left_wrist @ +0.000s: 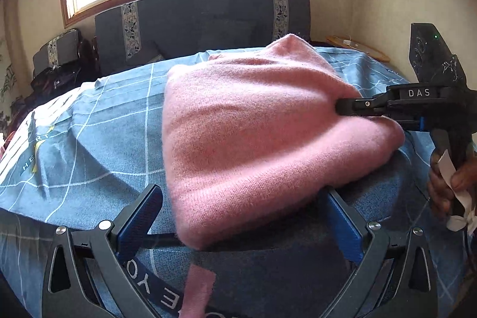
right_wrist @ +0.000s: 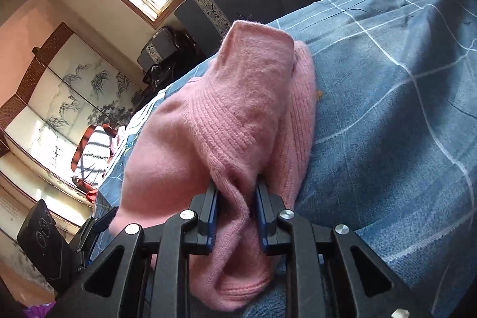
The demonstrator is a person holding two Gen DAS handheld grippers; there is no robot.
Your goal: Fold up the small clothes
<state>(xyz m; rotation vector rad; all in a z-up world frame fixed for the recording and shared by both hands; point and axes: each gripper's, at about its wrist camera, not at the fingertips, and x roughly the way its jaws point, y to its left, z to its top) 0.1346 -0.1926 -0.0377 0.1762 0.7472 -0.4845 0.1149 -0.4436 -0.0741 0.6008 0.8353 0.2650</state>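
Blue checked bedspread [left_wrist: 89, 139], pink sweater [left_wrist: 253, 133] pinched in right hand-held gripper [right_wrist: 235, 195], left hand-held gripper [left_wrist: 241, 216] spread wide around hem.

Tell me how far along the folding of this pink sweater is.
Partly done: the pink sweater already lies bunched and doubled over on the blue bedspread, not yet a neat flat fold. In hand: the right gripper is pinching a ridge of the knit, while the left gripper is open at the near edge. Left: flattening and squaring it.
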